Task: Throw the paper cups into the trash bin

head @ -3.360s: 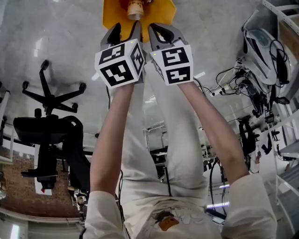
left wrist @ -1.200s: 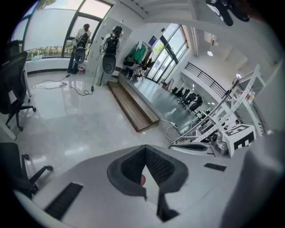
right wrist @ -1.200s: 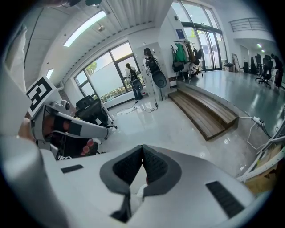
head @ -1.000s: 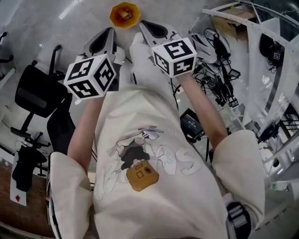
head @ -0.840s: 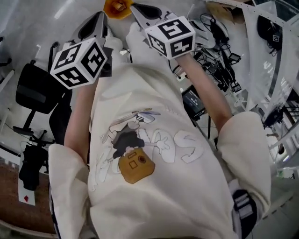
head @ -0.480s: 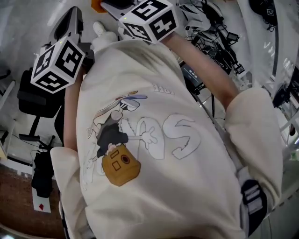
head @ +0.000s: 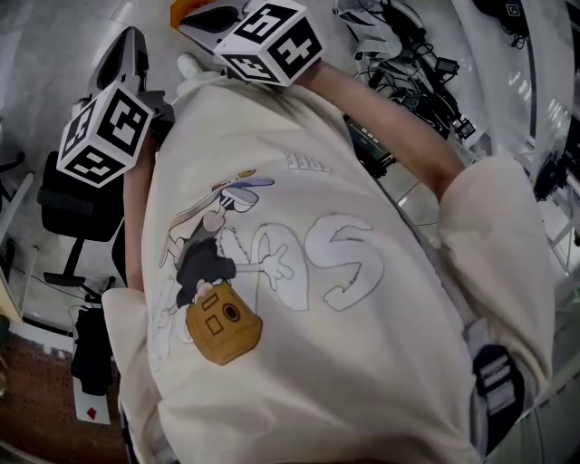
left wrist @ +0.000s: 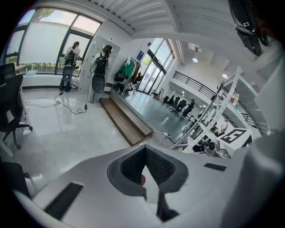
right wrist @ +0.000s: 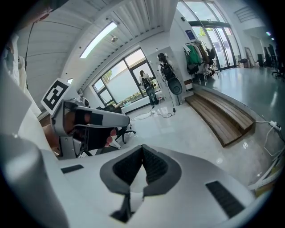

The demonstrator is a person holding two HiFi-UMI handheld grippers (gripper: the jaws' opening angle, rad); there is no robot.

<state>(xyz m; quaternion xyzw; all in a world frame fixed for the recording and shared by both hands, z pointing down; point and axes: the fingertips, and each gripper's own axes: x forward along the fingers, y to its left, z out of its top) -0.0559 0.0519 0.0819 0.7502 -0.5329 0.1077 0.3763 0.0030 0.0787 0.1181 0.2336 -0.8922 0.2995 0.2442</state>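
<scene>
- Pale glossy floor under everything, stretching far out to a glazed wall in both gripper views.
- Cream printed T-shirt of the person across most of the head view, with both bare forearms reaching toward the far edge.
- Long low wooden platform lying on the floor far out in the room, with a metal shelving rack to its right.
- Black office chair on the left, beside the left forearm; a tangle of cables at far right.
- Left gripper out on the left, its marker cube nearer than the fingers. Fingers pressed together tip to tip, with nothing held between them and only open floor beyond.
- Right gripper further right and farther out, its marker cube close to the far edge of the head view. Fingers likewise closed on each other and empty, with the left gripper and the hand holding it in sight just to the left.
- Orange trash bin, only a sliver of rim at the far edge of the head view. On the floor past the tips of the right gripper's fingers, to the right of the left gripper's fingers, and between neither pair. Inside of the bin cut off by the frame, so no telling about paper cups there.
</scene>
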